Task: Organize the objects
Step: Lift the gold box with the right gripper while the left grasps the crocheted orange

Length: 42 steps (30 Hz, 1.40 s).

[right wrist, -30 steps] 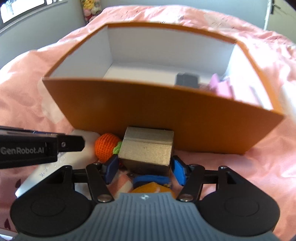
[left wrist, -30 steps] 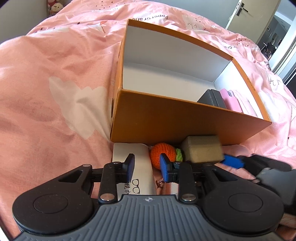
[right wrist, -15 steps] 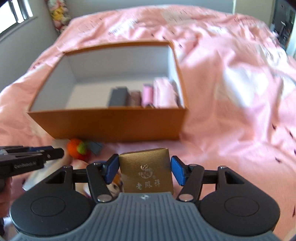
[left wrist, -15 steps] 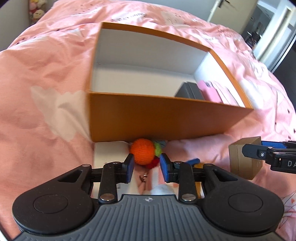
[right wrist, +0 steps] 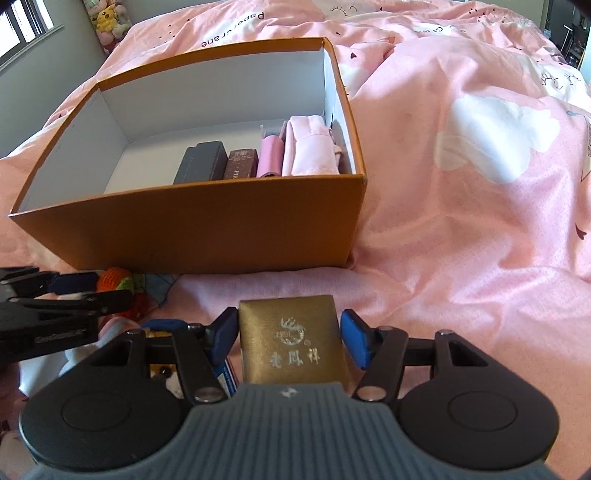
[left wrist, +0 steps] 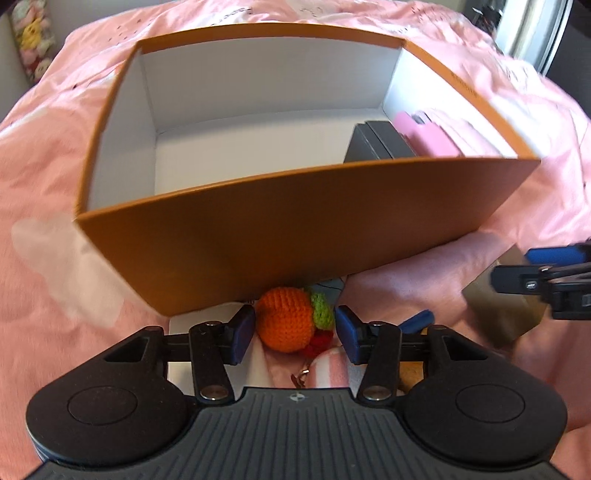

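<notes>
An orange cardboard box (left wrist: 295, 251) (right wrist: 207, 225) lies open on a pink bed. A dark case (right wrist: 201, 162), a maroon box (right wrist: 242, 164), a pink roll (right wrist: 271, 157) and a pink pouch (right wrist: 310, 149) stand along its right side. My left gripper (left wrist: 294, 334) is open, its pads either side of an orange crocheted ball (left wrist: 286, 319) lying in front of the box. My right gripper (right wrist: 288, 338) is shut on a gold gift box (right wrist: 291, 343) and holds it in front of the orange box; it also shows in the left wrist view (left wrist: 498, 314).
A white card (left wrist: 207, 325), a blue piece (left wrist: 417, 321) and a pink striped item (left wrist: 325, 369) lie under the left gripper. The pink duvet (right wrist: 480, 184) spreads to the right. Plush toys (right wrist: 107, 18) sit by the far wall.
My right gripper has lifted the gold box and pulled it back to the right. My left gripper has opened wider around the crocheted ball and moved closer to the orange box.
</notes>
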Each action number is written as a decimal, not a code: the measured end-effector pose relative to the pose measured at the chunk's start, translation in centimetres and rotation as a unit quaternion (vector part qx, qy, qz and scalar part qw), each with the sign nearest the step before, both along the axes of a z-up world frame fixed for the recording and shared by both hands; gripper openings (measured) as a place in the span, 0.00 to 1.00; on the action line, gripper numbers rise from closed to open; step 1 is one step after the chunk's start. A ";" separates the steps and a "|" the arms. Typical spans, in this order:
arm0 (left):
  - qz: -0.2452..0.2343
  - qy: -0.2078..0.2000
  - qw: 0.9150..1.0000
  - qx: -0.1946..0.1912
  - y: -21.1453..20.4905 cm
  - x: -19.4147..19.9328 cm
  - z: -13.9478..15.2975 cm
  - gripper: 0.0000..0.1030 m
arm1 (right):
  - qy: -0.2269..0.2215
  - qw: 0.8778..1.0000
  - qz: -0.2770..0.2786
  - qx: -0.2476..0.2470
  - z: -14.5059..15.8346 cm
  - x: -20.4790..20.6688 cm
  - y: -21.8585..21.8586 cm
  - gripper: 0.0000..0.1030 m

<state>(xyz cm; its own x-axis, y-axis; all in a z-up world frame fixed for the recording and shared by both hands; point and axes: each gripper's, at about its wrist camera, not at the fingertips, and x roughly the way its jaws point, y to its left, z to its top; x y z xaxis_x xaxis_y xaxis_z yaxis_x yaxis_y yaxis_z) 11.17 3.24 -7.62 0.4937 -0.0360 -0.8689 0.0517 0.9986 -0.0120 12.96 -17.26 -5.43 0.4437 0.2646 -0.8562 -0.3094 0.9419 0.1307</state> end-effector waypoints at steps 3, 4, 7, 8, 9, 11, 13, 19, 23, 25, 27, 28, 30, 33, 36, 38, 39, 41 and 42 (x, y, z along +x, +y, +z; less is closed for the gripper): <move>-0.011 0.001 1.000 0.014 -0.4 0.4 -0.4 0.58 | 0.000 1.000 0.013 -0.008 0.6 -0.3 -0.1 0.62; -0.013 0.002 1.000 0.018 -0.5 0.5 -0.6 0.58 | 0.001 1.000 0.016 -0.010 0.7 -0.4 -0.1 0.62; -0.021 0.003 0.999 0.033 -1.1 0.6 -0.9 0.58 | 0.004 0.999 0.027 -0.020 0.9 -0.5 0.1 0.63; -0.024 0.004 0.999 0.041 -1.3 0.6 -1.1 0.58 | 0.005 0.999 0.031 -0.023 0.8 -0.5 0.3 0.63; -0.027 0.004 0.998 0.047 -1.5 0.6 -1.2 0.58 | 0.006 0.999 0.032 -0.024 0.5 -0.4 0.4 0.64; -0.031 0.005 0.998 0.056 -1.8 0.5 -1.4 0.58 | 0.014 0.999 0.031 -0.018 0.1 0.0 0.4 0.64; -0.034 0.005 0.998 0.054 -1.8 0.4 -1.6 0.56 | 0.025 0.999 0.027 -0.004 -0.3 0.3 0.3 0.62; -0.030 -0.001 0.998 0.048 -1.5 -0.1 -1.5 0.52 | 0.038 0.999 0.025 0.013 -0.4 0.4 0.1 0.57; -0.010 -0.014 1.000 0.025 -0.7 -1.4 0.1 0.49 | 0.031 0.999 0.012 0.030 1.0 0.1 -0.8 0.12; -0.004 -0.020 1.000 0.016 -0.4 -2.1 0.9 0.48 | 0.026 0.999 0.015 0.033 1.7 0.1 -0.9 0.14; -0.002 -0.026 1.000 0.010 -0.2 -2.5 1.6 0.48 | 0.025 0.999 0.018 0.027 1.8 0.2 -0.7 0.26; -0.004 -0.029 1.000 0.011 -0.3 -2.7 1.8 0.48 | 0.027 0.999 0.019 0.019 1.6 0.3 -0.5 0.36; -0.008 -0.027 0.999 0.016 -0.3 -2.6 1.5 0.48 | 0.027 0.999 0.022 0.009 1.1 0.5 -0.1 0.58; -0.010 -0.015 1.000 0.021 -0.4 -2.1 1.2 0.49 | 0.037 0.999 0.037 -0.009 0.5 0.5 0.9 0.58; -0.009 0.002 1.000 0.015 -0.2 -0.8 0.8 0.49 | 0.040 0.997 0.055 -0.032 -0.2 0.4 2.1 0.59; -0.013 0.006 1.000 0.015 0.0 -0.5 0.4 0.52 | 0.035 0.995 0.070 -0.056 -0.6 0.2 3.1 0.61; -0.017 0.006 1.000 0.018 -0.1 -0.4 0.2 0.54 | 0.032 0.995 0.074 -0.065 -0.8 0.2 3.4 0.62; -0.026 0.006 0.999 0.028 -0.5 -0.1 -0.3 0.55 | 0.028 0.993 0.082 -0.083 -1.2 0.2 4.1 0.62; -0.030 0.007 0.999 0.033 -0.7 0.0 -0.5 0.55 | 0.028 0.992 0.083 -0.088 -1.3 0.3 4.2 0.62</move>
